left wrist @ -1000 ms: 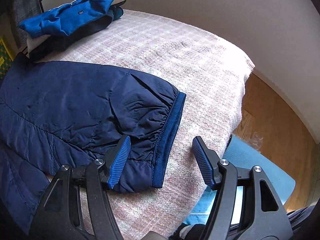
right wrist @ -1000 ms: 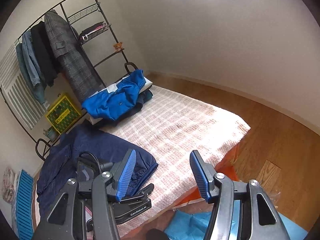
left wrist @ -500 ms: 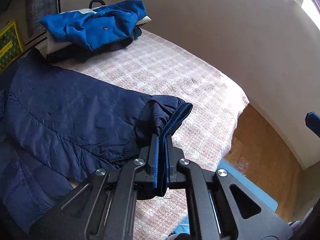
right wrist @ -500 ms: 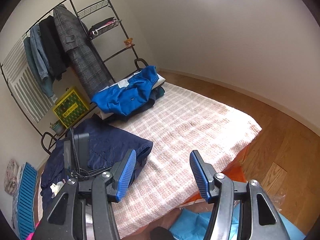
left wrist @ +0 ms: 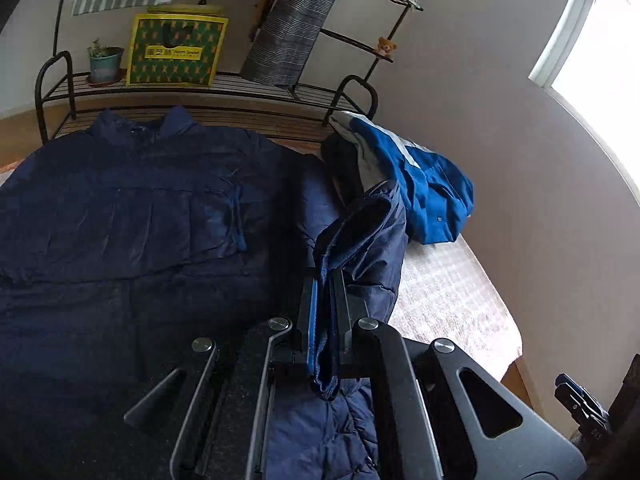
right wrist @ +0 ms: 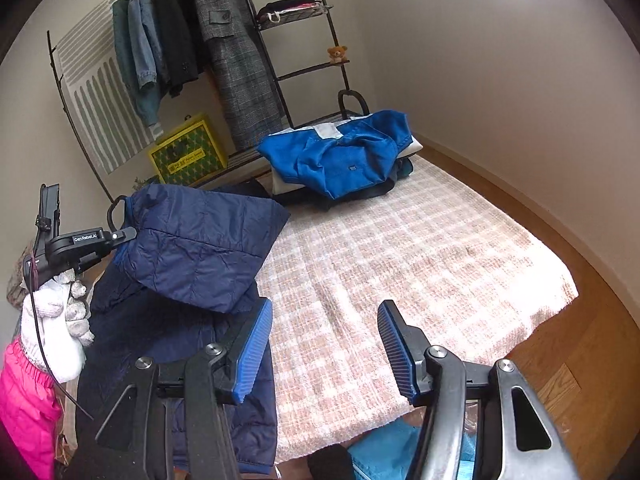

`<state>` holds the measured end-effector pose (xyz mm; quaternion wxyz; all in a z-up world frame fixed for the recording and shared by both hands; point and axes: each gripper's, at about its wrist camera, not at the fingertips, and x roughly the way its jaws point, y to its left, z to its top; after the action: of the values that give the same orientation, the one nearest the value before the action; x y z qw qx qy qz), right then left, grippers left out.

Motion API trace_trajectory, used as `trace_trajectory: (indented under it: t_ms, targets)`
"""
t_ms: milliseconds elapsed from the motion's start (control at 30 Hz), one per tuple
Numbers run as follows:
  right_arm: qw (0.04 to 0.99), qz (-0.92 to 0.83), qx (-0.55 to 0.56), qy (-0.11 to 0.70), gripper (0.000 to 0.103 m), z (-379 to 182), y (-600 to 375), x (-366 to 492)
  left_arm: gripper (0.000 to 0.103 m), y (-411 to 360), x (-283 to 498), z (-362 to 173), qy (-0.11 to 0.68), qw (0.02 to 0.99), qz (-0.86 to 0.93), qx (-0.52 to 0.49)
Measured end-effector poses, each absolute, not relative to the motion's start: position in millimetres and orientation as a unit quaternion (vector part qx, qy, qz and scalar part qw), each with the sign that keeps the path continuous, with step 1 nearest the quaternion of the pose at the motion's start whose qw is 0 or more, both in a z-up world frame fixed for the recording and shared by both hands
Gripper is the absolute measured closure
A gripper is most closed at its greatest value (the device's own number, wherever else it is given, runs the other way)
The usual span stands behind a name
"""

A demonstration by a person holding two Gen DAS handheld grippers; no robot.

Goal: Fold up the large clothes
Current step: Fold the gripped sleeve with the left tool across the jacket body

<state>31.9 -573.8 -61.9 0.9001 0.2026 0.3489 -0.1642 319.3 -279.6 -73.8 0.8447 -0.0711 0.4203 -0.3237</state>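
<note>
Over the navy jacket (left wrist: 132, 208), which lies spread on the bed (right wrist: 420, 240) with its collar toward the metal rack (left wrist: 208, 80), the left hand-held gripper (left wrist: 325, 300) is clamped on the blue-trimmed cuff of one sleeve (right wrist: 200, 252). From the right wrist view that sleeve hangs lifted and doubled over the jacket's body, clear of the bed. The right hand-held gripper (right wrist: 326, 344) hovers near the jacket's nearer edge, jaws wide apart and holding nothing. A pile of blue clothes (right wrist: 340, 156) sits beyond the jacket, just beside its far shoulder.

The step in hand looks like folding the sleeve inward across the chest. Next, the cuff probably needs carrying further over the jacket's middle, laying flat, then releasing; the free gripper could pin or smooth the shoulder fold so the slippery quilted fabric does not slide back.
</note>
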Motion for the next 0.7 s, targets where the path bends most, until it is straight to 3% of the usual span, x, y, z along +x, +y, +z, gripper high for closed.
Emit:
trace_trajectory:
  t_ms: [300,700]
  targets:
    - [0.920,-0.099,0.158,0.344,0.046,-36,-511,113,0.100,-157,376,-86,0.410,0.874,-0.240,-0.105]
    - [0.914,-0.039,0.096,0.393,0.046,-66,-442,165,0.100,-54,452,-118,0.389,0.901,-0.134,-0.137]
